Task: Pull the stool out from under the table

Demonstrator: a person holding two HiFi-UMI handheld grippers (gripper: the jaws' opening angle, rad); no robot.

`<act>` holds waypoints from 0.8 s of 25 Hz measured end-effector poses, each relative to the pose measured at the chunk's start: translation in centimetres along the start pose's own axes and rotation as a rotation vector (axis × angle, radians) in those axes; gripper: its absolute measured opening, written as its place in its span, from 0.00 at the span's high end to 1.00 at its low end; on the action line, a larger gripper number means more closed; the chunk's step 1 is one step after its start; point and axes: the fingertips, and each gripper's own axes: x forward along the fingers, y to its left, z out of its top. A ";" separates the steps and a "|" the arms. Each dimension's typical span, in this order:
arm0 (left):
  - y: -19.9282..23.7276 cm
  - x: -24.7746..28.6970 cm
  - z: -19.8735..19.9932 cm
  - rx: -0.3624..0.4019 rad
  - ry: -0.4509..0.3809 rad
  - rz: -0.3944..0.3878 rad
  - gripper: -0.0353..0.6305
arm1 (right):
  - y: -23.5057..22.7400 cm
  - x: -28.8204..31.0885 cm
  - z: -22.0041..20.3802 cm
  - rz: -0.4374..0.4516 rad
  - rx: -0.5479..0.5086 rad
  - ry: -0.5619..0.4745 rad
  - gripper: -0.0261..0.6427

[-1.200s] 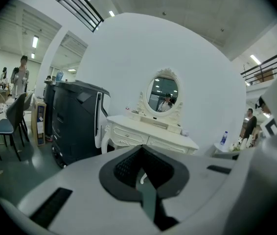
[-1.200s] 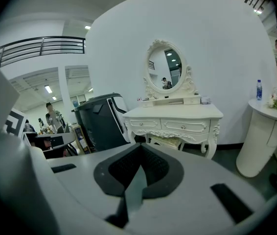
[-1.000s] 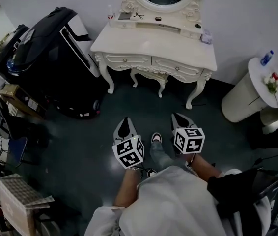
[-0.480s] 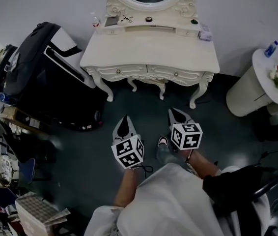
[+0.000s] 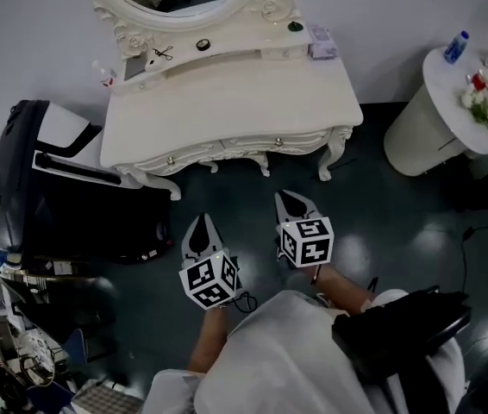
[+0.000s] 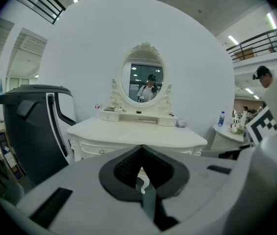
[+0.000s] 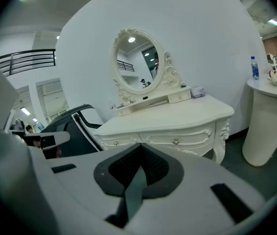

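**Keeper:** Item one, the stool (image 5: 265,167). Where did we log it?

**Clerk:** Tucked under the bench (image 5: 227,110). Only two short carved white legs showed below the drawer front, between the bench's own front legs. We took them for the stool's; the seat was hidden.

**Keeper:** Item two, the claws?

**Clerk:** Left claw (image 5: 201,224) and right claw (image 5: 289,202) were side by side over the dark floor, pointing at the bench and well short of it. Each was pressed together with nothing between the jaws.

**Keeper:** Hazards, as we judged them?

**Clerk:**
- Shut jaws: unless we spread them first, they would only prod a leg and push the stool deeper.
- Hidden seat: reaching under the drawer front unseen, we could have knocked that front or pinched the bench's trim instead.
- One-leg pull: hauling a single carved leg could have twisted the stool until it caught a bench leg.
- A jolted bench could have shaken the scissors (image 5: 163,53) and small pots on its back shelf.
- The black machine (image 5: 46,197) stood just beside the bench's left end, so a drift that way risked a bump.
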 end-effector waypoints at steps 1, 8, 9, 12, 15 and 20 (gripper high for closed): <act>-0.2 0.9 0.2 0.012 -0.003 -0.004 0.95 | -0.7 0.6 0.0 -0.010 0.000 0.003 0.96; 0.4 5.2 -2.8 0.034 0.085 -0.014 0.95 | -3.9 4.0 -2.0 -0.047 -0.041 0.039 0.96; 0.6 6.0 -3.7 0.030 0.104 -0.018 0.95 | -4.2 4.6 -2.6 -0.048 -0.041 0.051 0.96; 1.4 8.9 -6.9 0.041 0.155 -0.036 0.95 | -5.0 6.6 -4.8 -0.054 -0.043 0.081 0.96; 1.5 12.2 -9.9 0.064 0.177 -0.077 0.95 | -6.1 9.0 -6.5 -0.079 -0.038 0.083 0.96; 2.3 17.1 -14.4 0.085 0.154 -0.139 0.95 | -8.2 13.2 -9.4 -0.136 0.007 0.068 0.96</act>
